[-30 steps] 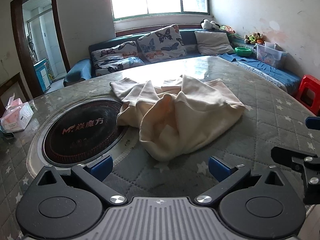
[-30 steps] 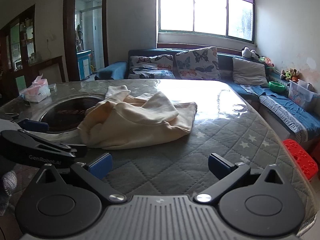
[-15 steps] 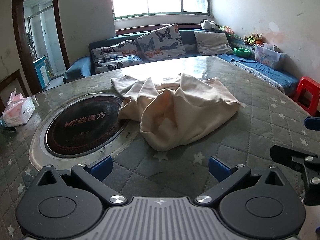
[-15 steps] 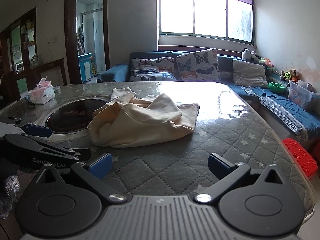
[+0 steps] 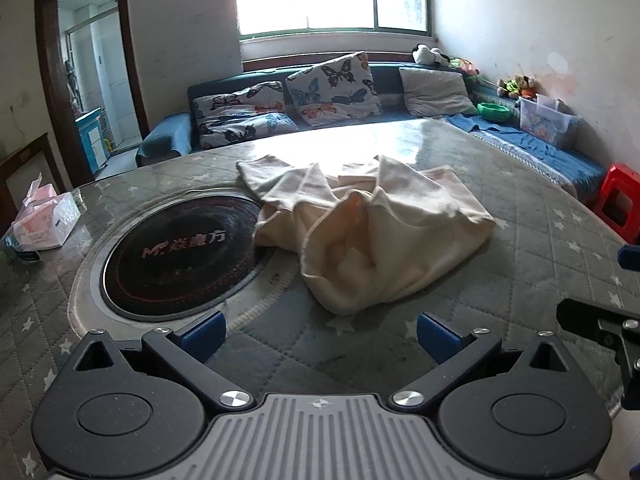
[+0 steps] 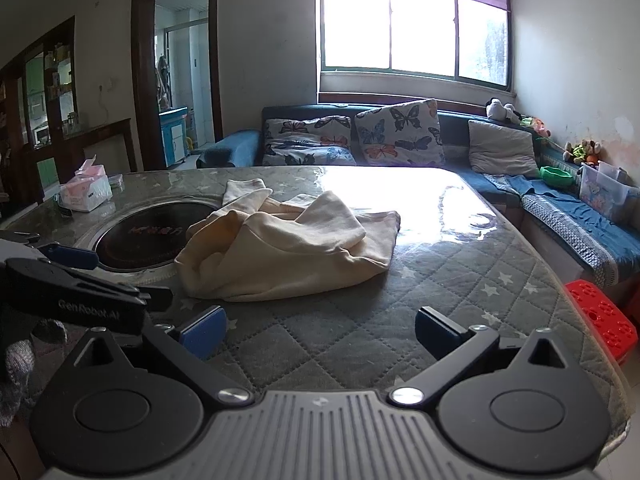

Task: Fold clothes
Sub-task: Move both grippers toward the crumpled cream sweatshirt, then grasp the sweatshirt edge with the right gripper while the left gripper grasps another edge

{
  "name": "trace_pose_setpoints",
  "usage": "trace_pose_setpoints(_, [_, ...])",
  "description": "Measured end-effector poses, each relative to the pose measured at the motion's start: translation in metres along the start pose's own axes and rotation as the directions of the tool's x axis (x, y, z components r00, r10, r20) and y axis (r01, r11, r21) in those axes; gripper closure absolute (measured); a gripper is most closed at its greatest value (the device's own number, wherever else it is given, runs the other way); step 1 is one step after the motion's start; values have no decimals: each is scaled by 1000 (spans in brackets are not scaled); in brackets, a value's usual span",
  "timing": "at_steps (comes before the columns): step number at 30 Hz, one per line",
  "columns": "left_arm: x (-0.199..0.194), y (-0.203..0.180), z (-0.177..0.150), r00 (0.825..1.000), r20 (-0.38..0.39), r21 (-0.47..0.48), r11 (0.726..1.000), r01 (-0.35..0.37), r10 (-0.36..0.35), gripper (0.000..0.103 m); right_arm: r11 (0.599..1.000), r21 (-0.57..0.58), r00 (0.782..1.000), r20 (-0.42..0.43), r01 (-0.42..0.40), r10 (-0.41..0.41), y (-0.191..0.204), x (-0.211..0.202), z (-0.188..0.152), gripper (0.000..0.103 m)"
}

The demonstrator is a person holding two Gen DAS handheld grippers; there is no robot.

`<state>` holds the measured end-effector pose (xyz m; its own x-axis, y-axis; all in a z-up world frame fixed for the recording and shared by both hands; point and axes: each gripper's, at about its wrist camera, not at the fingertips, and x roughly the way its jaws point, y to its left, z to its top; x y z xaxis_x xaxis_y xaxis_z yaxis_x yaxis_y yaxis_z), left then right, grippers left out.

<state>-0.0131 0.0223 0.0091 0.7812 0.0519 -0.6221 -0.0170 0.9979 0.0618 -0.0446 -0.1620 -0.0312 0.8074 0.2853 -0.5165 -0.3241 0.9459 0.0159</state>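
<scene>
A crumpled cream garment (image 5: pixel 372 232) lies in a heap on the round table, partly over the rim of the black hotplate; it also shows in the right wrist view (image 6: pixel 288 248). My left gripper (image 5: pixel 320 336) is open and empty, near the table's front edge, short of the garment. My right gripper (image 6: pixel 318 330) is open and empty, also short of the garment and to its right. Part of the right gripper (image 5: pixel 600 320) shows at the right edge of the left wrist view. The left gripper (image 6: pixel 80 280) shows at the left of the right wrist view.
The table has a grey quilted star-print cover (image 5: pixel 540 240) and a round black hotplate (image 5: pixel 180 252) set into it at left. A pink tissue box (image 5: pixel 44 220) stands at the far left. A sofa with butterfly cushions (image 5: pixel 332 88) lies behind. A red stool (image 6: pixel 600 320) stands at right.
Both grippers have drawn back slightly and risen, so the garment sits a little further off in both views. The garment has not moved. Both jaws stay open.
</scene>
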Motion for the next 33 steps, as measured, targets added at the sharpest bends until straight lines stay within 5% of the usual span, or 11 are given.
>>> trace_pose_setpoints(23, [46, 21, 58, 999, 31, -4, 1000, 18, -17, 1, 995, 11, 993, -69, -100, 100, -15, 71, 54, 21])
trace_pose_setpoints(33, [87, 26, 90, 999, 10, -7, 999, 54, -54, 25, 995, 26, 991, -87, -100, 102, -36, 133, 96, 33])
